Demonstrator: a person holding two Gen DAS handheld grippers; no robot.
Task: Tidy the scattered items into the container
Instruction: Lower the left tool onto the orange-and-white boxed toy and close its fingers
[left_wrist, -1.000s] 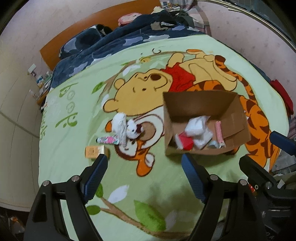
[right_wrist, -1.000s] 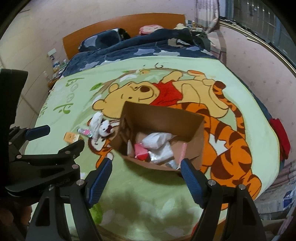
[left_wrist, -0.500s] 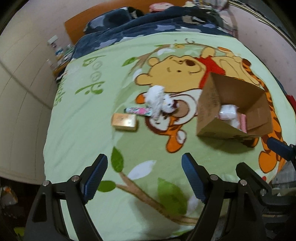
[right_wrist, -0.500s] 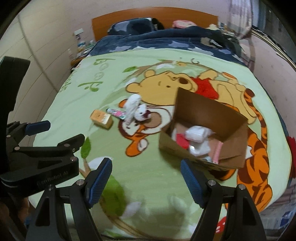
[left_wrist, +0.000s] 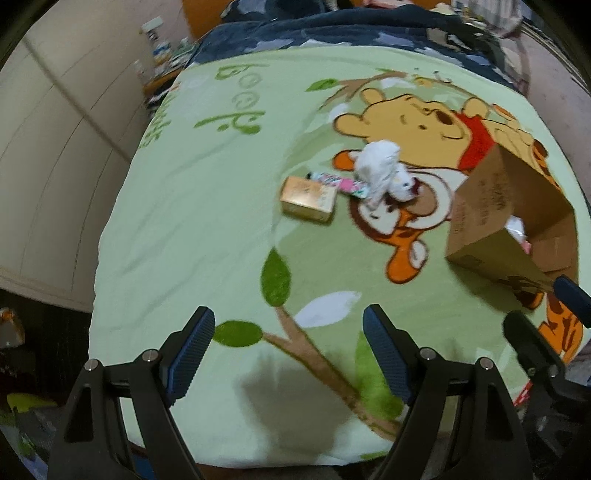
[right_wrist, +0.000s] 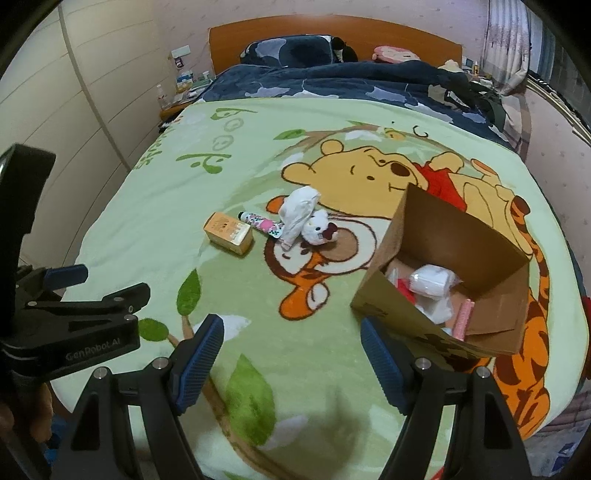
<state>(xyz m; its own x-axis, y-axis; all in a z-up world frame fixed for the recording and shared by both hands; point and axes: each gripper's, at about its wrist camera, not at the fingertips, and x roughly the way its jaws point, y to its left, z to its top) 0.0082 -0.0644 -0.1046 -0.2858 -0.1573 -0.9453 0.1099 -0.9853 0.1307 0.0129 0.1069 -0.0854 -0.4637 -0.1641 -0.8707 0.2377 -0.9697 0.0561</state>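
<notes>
From the left wrist, the left gripper (left_wrist: 288, 354) is hanging wide open and empty over the blanket's (left_wrist: 207, 229) near edge; the small box (left_wrist: 308, 199), tube (left_wrist: 338, 181) and plush toy (left_wrist: 384, 173) are lying well ahead, mid-blanket. From the right wrist, the right gripper (right_wrist: 291, 354) is gaping empty too (nothing between its pads), the cardboard box (right_wrist: 454, 258) sitting just beyond its right finger.

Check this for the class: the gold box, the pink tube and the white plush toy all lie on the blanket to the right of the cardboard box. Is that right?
Not quite. The gold box, pink tube and plush toy lie on the blanket to the left of the cardboard box, not the right. The right wrist view shows it.
</notes>
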